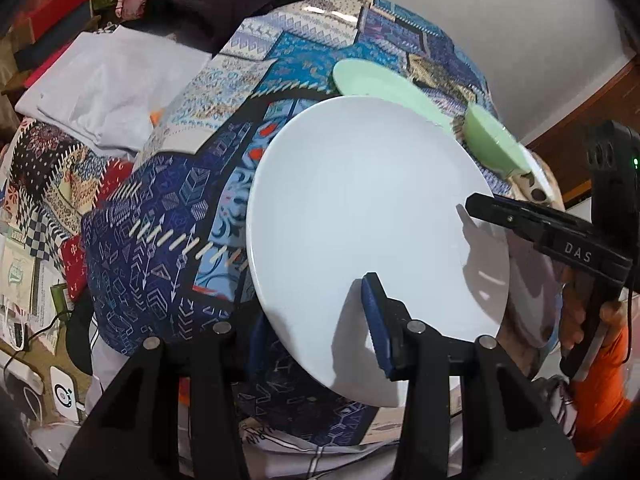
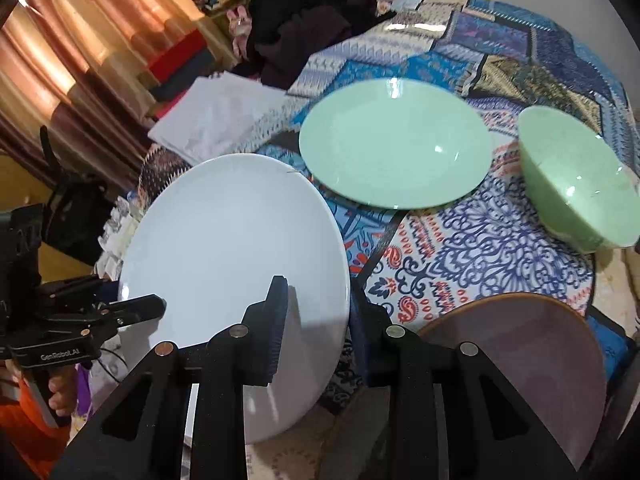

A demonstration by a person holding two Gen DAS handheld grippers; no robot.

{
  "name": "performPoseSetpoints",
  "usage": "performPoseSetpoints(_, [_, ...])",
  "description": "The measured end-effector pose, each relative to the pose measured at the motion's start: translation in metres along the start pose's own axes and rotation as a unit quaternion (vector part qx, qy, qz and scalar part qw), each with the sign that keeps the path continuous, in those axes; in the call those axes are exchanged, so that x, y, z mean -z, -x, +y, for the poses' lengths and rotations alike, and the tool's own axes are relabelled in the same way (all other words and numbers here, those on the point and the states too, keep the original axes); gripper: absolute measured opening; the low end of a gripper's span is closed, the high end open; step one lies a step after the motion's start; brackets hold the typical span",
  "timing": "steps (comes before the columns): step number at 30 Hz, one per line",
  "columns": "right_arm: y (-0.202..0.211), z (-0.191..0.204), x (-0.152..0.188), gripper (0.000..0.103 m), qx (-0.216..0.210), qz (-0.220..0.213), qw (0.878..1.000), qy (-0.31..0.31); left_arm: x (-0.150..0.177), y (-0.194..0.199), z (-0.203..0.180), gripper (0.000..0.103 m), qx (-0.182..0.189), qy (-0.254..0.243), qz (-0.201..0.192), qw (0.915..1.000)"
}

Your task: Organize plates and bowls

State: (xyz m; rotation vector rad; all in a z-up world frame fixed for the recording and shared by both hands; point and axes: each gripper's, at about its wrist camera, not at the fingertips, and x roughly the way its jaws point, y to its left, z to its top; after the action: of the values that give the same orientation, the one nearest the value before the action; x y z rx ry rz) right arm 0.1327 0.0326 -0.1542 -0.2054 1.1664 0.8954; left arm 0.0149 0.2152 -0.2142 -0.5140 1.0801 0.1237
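— Gripping the white plate (image 1: 360, 216) from both sides, are they?

— Yes. The left gripper (image 1: 320, 324) has its fingers (image 1: 376, 320) closed on the near rim: one padded finger lies on the top face, the other sits underneath, mostly hidden by the plate. The right gripper (image 2: 316, 320) pinches the opposite edge the same way, one finger on top and one below, closed down narrow on the rim.

— Is the plate flat on anything?

— It looks tilted, held clear above the patchwork bedspread (image 1: 168, 216), though I cannot tell for certain whether any part still touches the cloth.

— What else is on the bed?

— Beyond the white plate lies a pale green plate (image 2: 394, 140), flat on the bedspread, its near edge just beside the white one's far rim. To the right of that stands a pale green bowl (image 2: 576, 176), upright, apart from the green plate. Nearer, beside the right gripper, there is a brown-rimmed bowl (image 2: 520, 360) with a greyish inside.

— And further back?

— A folded white cloth (image 2: 216, 120) rests near the far left of the bedspread, with a heap of dark clothing (image 2: 304, 24) behind it. Orange curtains (image 2: 80, 40) hang along the left. An orange sleeve (image 1: 600, 392) shows below the hand holding the right gripper.
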Motion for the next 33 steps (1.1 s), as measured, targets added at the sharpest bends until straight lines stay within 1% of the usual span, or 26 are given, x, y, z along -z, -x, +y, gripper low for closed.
performPoseSetpoints(4, [0.015,-0.001,-0.002,0.027,0.004,-0.023,1.000,-0.007,-0.008,0.010,-0.011,0.044,0.002,-0.011,-0.019,0.9998])
performPoseSetpoints(12, [0.046,-0.013,0.003,0.027,0.023,-0.059,0.998,-0.024,-0.025,0.021,-0.038,0.044,0.019,-0.035,-0.044,0.9983])
performPoseSetpoints(21, [0.079,-0.035,0.020,0.027,0.045,-0.084,0.994,-0.051,-0.036,0.023,-0.077,0.043,0.037,-0.064,-0.056,0.9957])
performPoseSetpoints(24, [0.088,-0.041,0.027,0.027,0.054,-0.089,0.993,-0.059,-0.036,0.021,-0.089,0.043,0.043,-0.075,-0.056,0.9947])
performPoseSetpoints(29, [0.102,-0.053,0.039,0.027,0.064,-0.097,0.990,-0.074,-0.036,0.013,-0.108,0.044,0.057,-0.086,-0.042,0.9938])
performPoseSetpoints(33, [0.110,-0.063,0.051,0.027,0.075,-0.100,0.988,-0.087,-0.032,0.008,-0.124,0.043,0.059,-0.103,-0.035,0.9923])
